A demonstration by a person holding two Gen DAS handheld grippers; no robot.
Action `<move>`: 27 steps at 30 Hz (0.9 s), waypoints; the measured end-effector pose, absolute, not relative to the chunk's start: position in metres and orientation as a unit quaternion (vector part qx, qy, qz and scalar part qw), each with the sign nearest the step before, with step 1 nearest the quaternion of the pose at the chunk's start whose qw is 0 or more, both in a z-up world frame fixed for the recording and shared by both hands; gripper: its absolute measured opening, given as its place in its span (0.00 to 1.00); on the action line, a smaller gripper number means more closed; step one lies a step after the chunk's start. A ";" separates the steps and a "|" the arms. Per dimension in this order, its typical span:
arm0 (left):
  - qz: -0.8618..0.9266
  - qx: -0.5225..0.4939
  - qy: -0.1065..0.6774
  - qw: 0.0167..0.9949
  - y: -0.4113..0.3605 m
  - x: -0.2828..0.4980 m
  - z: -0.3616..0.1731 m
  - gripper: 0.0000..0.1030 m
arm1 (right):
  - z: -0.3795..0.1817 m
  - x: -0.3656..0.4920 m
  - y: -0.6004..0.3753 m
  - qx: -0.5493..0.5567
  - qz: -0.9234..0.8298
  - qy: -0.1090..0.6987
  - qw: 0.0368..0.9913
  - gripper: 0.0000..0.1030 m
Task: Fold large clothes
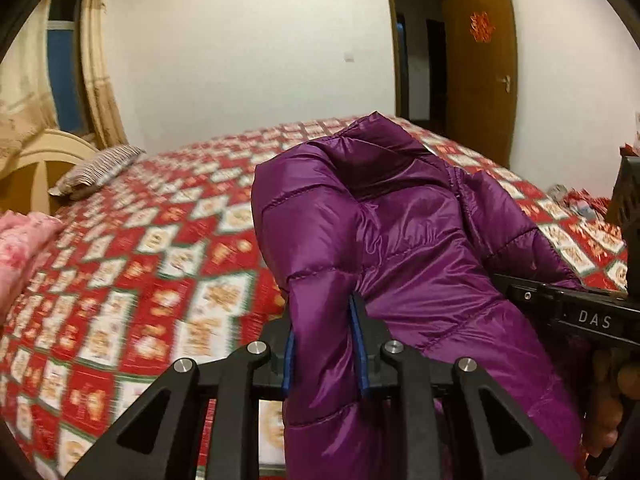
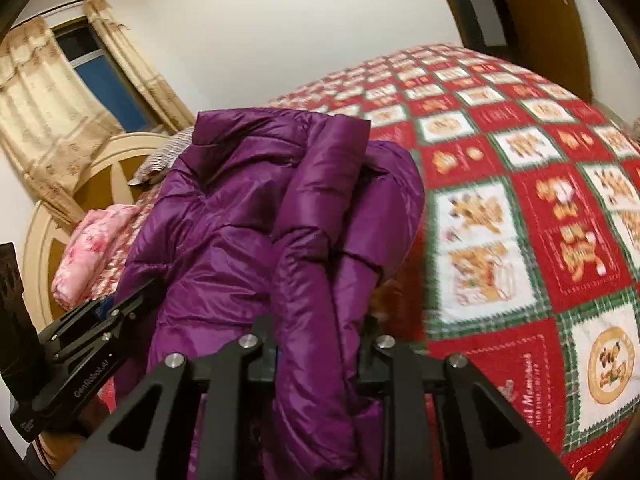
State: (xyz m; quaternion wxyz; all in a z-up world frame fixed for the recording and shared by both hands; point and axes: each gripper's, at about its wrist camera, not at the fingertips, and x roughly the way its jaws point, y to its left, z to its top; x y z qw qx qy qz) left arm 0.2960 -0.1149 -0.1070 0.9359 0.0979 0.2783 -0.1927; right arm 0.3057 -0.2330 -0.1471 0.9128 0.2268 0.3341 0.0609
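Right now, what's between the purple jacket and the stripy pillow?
Only bare patterned bedspread lies between the purple jacket and the striped pillow, in the left wrist view.

Warm, fairly dim indoor light fills both views, and the window (image 1: 64, 60) at the far left is dark blue. The bedspread (image 1: 160, 240) is smeared by motion blur. Fisheye bending curves the edges, with black vignette in the corners.
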 end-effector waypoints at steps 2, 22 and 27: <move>-0.179 0.094 0.267 0.942 -0.098 0.294 -0.093 0.23 | -0.134 0.312 -0.221 0.219 0.077 0.329 0.916 0.25; -0.052 0.043 0.268 0.961 0.048 0.310 -0.086 0.23 | -0.101 0.396 -0.074 0.123 0.208 0.344 0.907 0.25; -0.037 0.036 0.280 0.959 0.067 0.308 -0.098 0.23 | -0.111 0.405 -0.050 0.108 0.223 0.361 0.899 0.25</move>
